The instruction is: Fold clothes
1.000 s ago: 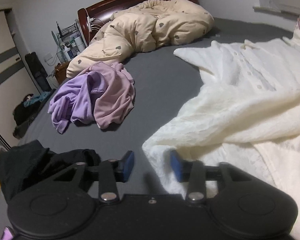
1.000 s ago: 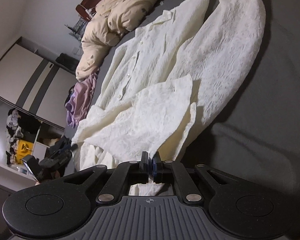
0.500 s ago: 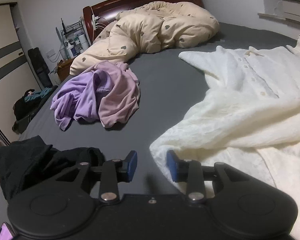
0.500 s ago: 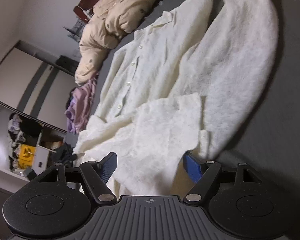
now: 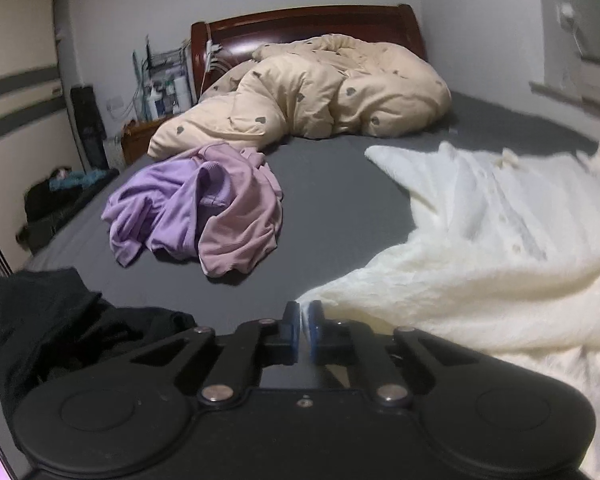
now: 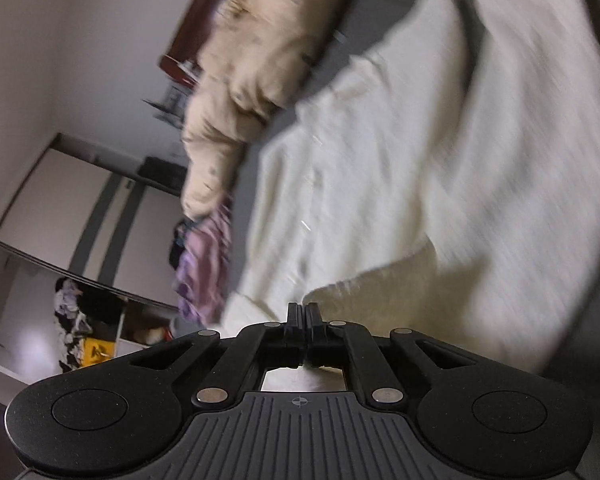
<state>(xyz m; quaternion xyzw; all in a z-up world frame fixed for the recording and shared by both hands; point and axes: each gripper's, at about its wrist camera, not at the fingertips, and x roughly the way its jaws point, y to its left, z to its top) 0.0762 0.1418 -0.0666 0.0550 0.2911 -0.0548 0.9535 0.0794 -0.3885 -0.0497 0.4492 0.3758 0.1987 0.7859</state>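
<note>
Bedding first: grey bed sheet carries the cream shirt, spread button-side up across its right half, well apart from the purple clothes and the black garment. Left gripper is clenched on the shirt's near corner, a sliver of cloth between its blue pads, and right gripper looks pinched on a folded-up edge, though blur hides detail. Both corners should travel together, level and taut, so the fold lands square.
</note>
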